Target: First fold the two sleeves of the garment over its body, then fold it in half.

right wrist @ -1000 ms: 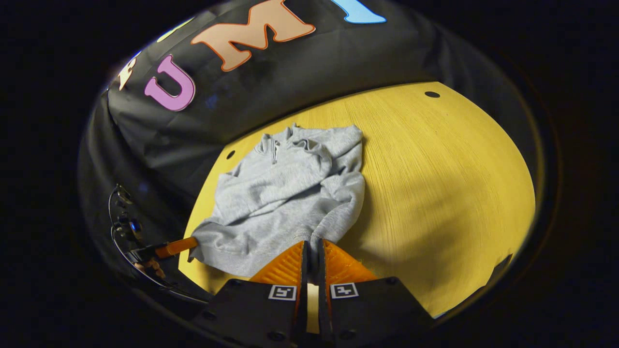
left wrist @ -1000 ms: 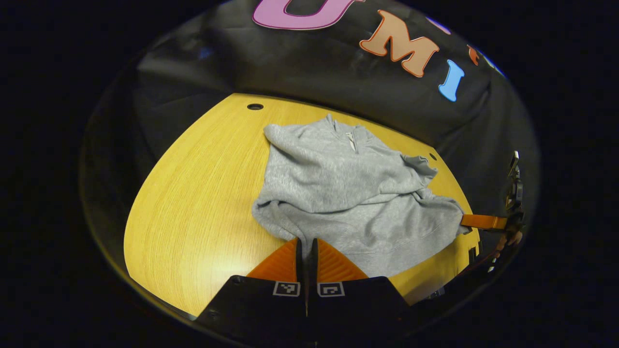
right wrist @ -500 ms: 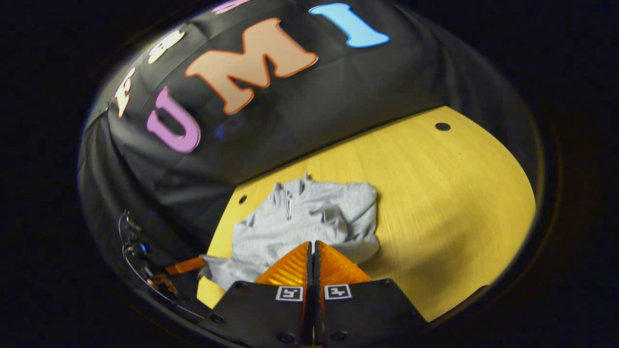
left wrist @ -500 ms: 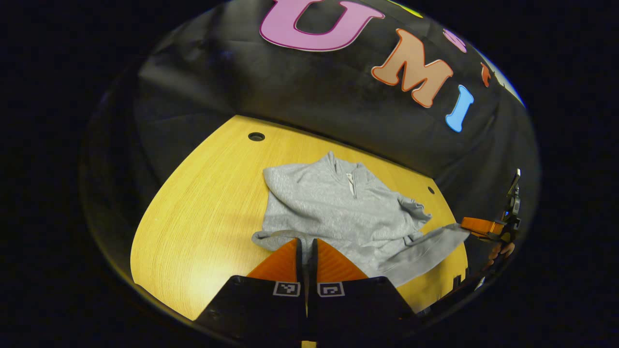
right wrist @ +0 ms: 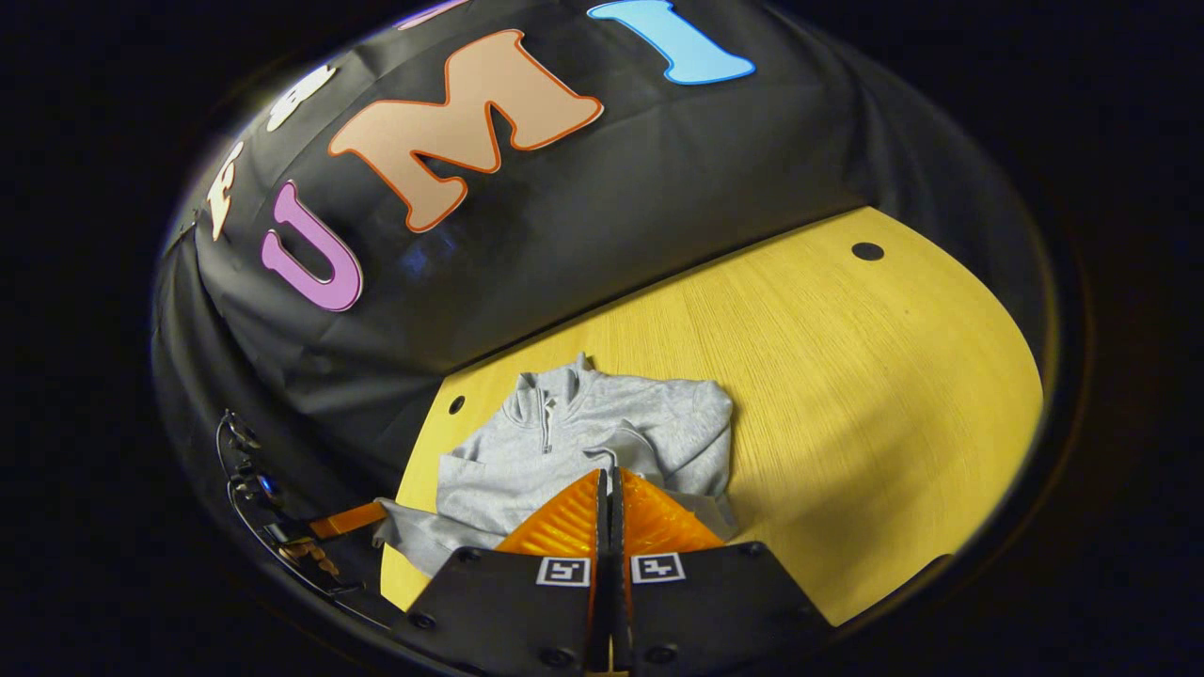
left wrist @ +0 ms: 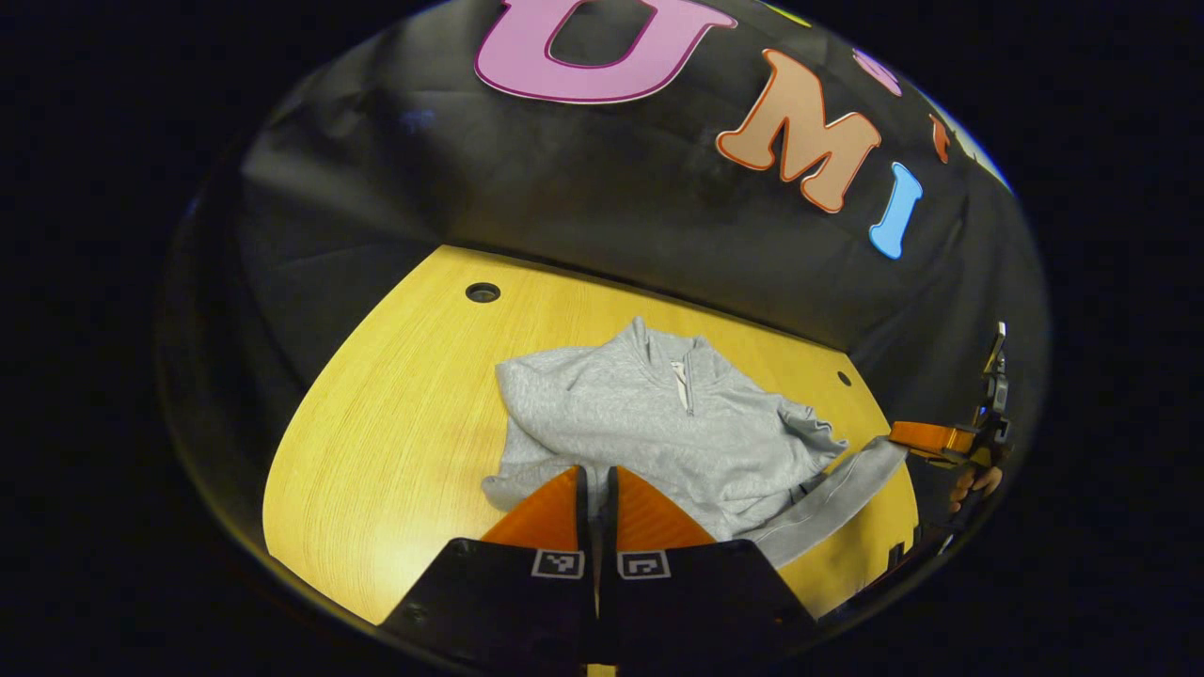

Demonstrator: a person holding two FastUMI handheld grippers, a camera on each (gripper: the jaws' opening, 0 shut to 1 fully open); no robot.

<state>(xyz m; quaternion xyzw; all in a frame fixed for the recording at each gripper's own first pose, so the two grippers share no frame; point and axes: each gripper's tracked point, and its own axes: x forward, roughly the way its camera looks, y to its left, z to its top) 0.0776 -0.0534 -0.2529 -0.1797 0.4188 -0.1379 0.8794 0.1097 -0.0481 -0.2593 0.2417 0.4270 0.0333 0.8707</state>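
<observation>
Grey quarter-zip pullover (left wrist: 658,423) lies on the yellow tabletop (left wrist: 395,442), toward the tabletop's far edge, collar nearest the black booth wall. Both sleeves appear already laid across the body; the half-fold looks to be under way.

Left gripper (left wrist: 595,484): jaws together, apparently pinching the pullover's hem at one corner, though the contact itself is hidden behind the fingers. Right gripper (right wrist: 611,489): jaws together, likewise seeming to grip the hem at the other corner; in the left gripper view it sits at the end of a lifted strip of hem (left wrist: 837,489) that sags between the two corners.

Risks, as judged:
- Hem corners carried unevenly toward the collar, giving a skewed fold, because the two hands travel at different heights.
- Sagging middle of the hem dragging across the body and pulling the folded sleeves out of place.
- Cloth slipping from a pinch if only a thin edge is held.

Orientation: long axis runs collar to hem, collar pointing at the booth wall, zip facing up, hem on the side nearest the grippers.
</observation>
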